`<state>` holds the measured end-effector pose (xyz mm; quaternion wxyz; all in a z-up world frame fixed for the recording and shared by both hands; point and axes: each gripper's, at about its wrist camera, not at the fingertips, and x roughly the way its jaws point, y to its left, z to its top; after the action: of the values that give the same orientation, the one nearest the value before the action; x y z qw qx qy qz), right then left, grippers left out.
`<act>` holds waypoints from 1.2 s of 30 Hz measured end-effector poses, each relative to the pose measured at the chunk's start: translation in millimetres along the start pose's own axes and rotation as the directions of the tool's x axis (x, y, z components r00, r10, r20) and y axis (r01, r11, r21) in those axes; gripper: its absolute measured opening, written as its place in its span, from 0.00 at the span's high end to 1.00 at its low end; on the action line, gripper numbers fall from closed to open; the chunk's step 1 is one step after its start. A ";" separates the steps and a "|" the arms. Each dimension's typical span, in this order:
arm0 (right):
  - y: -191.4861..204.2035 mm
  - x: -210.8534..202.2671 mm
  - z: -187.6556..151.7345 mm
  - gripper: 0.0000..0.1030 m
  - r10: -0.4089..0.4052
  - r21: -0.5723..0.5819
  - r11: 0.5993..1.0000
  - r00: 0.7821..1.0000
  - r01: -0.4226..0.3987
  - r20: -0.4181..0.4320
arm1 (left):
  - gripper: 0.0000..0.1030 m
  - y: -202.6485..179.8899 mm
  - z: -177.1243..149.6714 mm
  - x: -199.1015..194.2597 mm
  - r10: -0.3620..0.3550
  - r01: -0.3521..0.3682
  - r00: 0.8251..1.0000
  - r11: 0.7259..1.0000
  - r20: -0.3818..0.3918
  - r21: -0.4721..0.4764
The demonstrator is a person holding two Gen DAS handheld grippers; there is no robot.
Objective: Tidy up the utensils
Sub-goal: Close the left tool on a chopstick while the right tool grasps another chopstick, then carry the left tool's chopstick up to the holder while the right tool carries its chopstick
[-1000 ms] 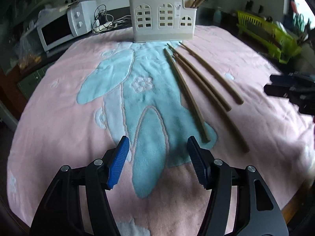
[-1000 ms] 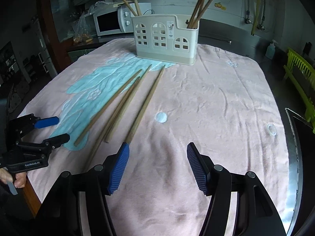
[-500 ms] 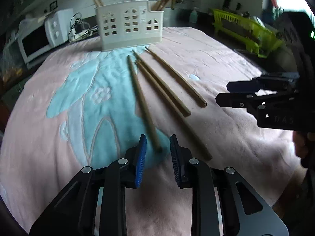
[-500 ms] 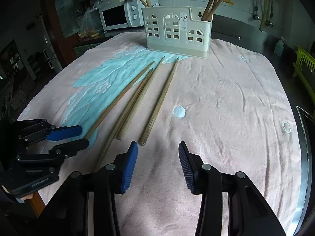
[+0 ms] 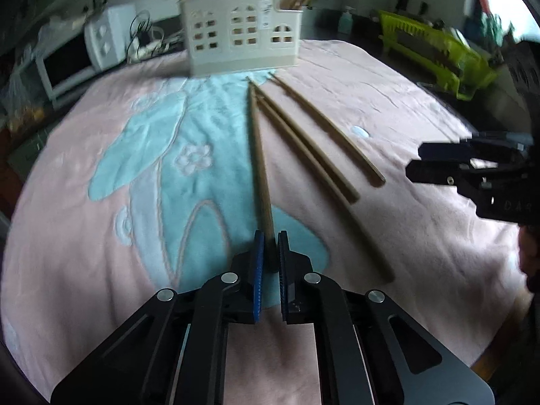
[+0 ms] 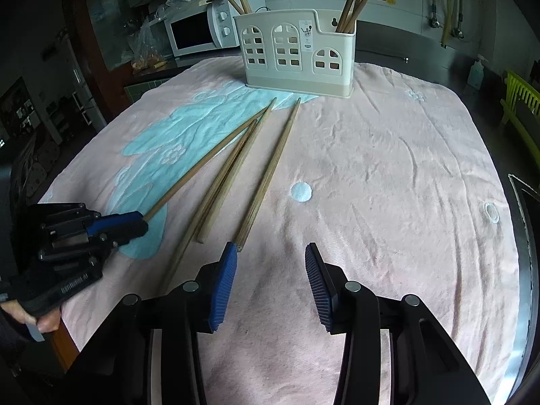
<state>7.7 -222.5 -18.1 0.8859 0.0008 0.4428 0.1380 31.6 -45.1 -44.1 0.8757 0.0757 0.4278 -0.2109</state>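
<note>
Several wooden chopsticks lie side by side on a pink towel (image 6: 388,168), pointing toward a cream utensil holder (image 5: 243,40) (image 6: 297,57) at the back. That holder has more chopsticks standing in its end compartments. My left gripper (image 5: 270,246) (image 6: 135,222) is shut on the near end of the leftmost chopstick (image 5: 260,155) (image 6: 202,165). My right gripper (image 6: 270,248) (image 5: 415,162) is open with only towel between its pads. Its left pad stands just beside the near end of the rightmost chopstick (image 6: 266,175). Two more chopsticks (image 6: 229,175) lie between those two.
A white microwave (image 6: 195,33) and cables sit behind the towel at the left. A green dish rack (image 5: 435,50) stands at the far right. A metal sink edge (image 6: 526,236) borders the towel's right side. A person's hand (image 6: 44,320) holds the left gripper at the table's front edge.
The left jaws have closed from wide apart onto the leftmost chopstick's near end. The right jaws have narrowed and the gripper has come up to the rightmost chopstick's near end.
</note>
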 end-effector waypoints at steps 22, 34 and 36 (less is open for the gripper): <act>25.1 33.4 6.8 0.78 -0.016 0.018 1.000 0.999 0.017 -0.040 | 0.90 10.9 2.4 6.6 -0.008 0.008 1.000 0.999 0.008 -0.050; 28.5 23.2 7.6 0.92 -0.125 -0.021 0.992 0.992 0.125 0.001 | 0.95 17.5 12.2 1.7 -0.011 0.012 1.000 0.999 0.022 -0.051; 26.3 9.2 11.3 0.93 -0.123 -0.016 0.992 0.992 0.124 0.038 | 0.95 21.4 17.7 -8.7 -0.009 0.012 0.998 0.998 0.058 -0.057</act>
<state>15.5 -193.5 -15.2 0.9007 -0.0321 0.4245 0.0869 48.9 -28.7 -27.3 0.8884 0.0421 0.4086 -0.2051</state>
